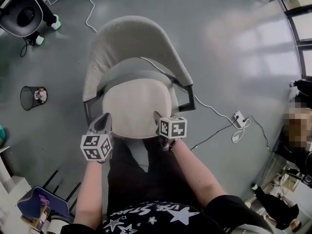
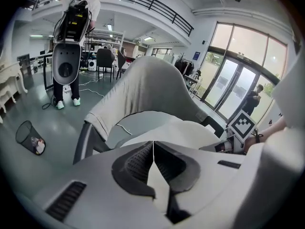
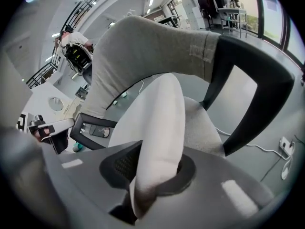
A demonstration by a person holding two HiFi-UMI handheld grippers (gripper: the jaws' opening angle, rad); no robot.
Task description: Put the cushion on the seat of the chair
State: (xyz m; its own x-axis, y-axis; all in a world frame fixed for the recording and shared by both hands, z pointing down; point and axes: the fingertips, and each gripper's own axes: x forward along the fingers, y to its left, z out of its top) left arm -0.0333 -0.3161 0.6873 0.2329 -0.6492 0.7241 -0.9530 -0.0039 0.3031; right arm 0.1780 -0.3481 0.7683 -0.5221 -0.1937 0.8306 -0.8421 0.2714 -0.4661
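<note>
Head view: over the grey chair [image 1: 139,43], a pale cushion [image 1: 136,104] covering most of the seat, taken by its near edge. At the near-left corner, the left claw [image 1: 103,123]; at the near-right, the right claw [image 1: 160,125]. Far left on the floor, a mesh bin [image 1: 30,97].

Left gripper view: pressed together at the tips, pinching a thin pale fold of the cushion.

Right gripper view: clamped on a thick bunch of the cushion, raised and tilted above the grey seat [image 3: 205,128]. To the right, a black armrest [image 3: 257,89].
</note>
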